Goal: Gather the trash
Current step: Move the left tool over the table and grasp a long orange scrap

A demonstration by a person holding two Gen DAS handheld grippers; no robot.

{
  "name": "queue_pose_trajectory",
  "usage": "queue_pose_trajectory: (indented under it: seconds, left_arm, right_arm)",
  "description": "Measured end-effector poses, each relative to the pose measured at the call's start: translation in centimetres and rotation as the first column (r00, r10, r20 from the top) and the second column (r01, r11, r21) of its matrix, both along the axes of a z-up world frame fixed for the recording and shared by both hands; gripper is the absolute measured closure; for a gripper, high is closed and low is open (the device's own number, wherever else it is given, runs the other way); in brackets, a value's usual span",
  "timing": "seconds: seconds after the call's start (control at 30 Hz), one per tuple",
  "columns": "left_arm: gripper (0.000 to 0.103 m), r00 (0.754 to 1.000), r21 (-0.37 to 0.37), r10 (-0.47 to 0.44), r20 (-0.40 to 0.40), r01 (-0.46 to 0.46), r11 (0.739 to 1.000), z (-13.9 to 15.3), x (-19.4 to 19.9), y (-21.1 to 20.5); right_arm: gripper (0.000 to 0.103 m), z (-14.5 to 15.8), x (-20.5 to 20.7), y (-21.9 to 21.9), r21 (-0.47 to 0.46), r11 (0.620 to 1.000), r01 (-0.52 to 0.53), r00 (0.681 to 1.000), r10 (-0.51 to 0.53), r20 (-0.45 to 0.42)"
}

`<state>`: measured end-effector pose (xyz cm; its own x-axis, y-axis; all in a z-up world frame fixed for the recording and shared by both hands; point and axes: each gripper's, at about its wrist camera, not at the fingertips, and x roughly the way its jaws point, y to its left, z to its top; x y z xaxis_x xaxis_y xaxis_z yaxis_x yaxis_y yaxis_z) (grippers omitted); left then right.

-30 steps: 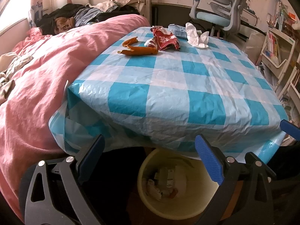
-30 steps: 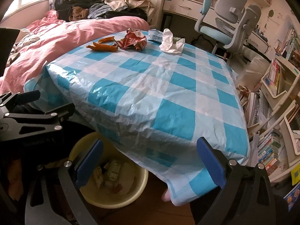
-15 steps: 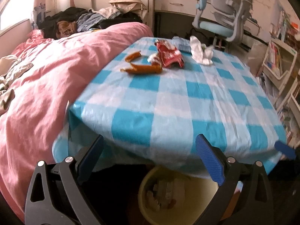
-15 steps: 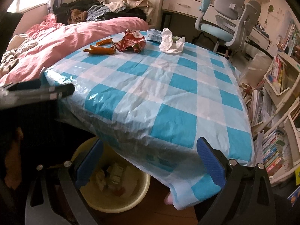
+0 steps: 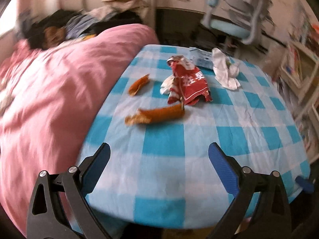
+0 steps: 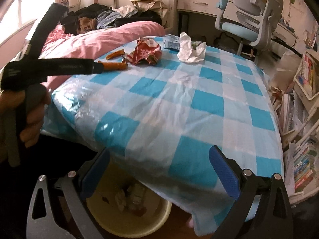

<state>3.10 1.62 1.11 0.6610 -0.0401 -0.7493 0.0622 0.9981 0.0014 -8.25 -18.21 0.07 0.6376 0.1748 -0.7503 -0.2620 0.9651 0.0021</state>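
Several trash pieces lie on tabletop (image 5: 199,159): orange peel (image 5: 159,114), red wrapper (image 5: 189,81), tissue (image 5: 225,71). Bin (image 6: 127,215) seems partly filled. Left gripper (image 5: 158,159) and right gripper (image 6: 159,159) fingers spread, empty.

left wrist view low over table (image 5: 163,145), right view farther back, both sharing checkered tabletop
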Motion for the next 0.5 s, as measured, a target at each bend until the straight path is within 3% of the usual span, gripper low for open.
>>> queue_pose_trajectory:
  seconds: [0.13, 0.33, 0.4, 0.47, 0.5]
  left_arm:
    - [0.008, 0.991, 0.074, -0.133, -0.005, 0.133, 0.988, 0.4, 2.7, -0.1]
    - [0.011, 0.954, 0.137, -0.291, -0.072, 0.299, 0.944, -0.7, 5.2, -1.0]
    - [0.022, 0.946, 0.138, -0.305, -0.110, 0.318, 0.938, -1.6, 6.0, -1.3]
    - [0.042, 0.944, 0.130, -0.299, -0.137, 0.316, 0.940, -2.5, 6.5, -1.5]
    - [0.045, 0.947, 0.143, -0.286, -0.143, 0.306, 0.941, -2.9, 6.6, -1.6]
  right_arm:
    - [0.008, 0.2, 0.7, 0.2, 0.025, 1.000, -0.008, 1.000, 0.008, 0.001]
    - [0.008, -0.1, 1.4, 0.3, 0.069, 0.997, -0.023, 0.999, 0.025, -0.030]
    - [0.008, -0.2, 1.8, 0.4, 0.080, 0.997, -0.023, 0.999, 0.026, -0.036]
    - [0.008, -0.3, 2.3, 0.5, 0.089, 0.996, -0.024, 0.999, 0.028, -0.045]
    - [0.008, -0.3, 2.5, 0.6, 0.090, 0.996, -0.025, 0.998, 0.030, -0.047]
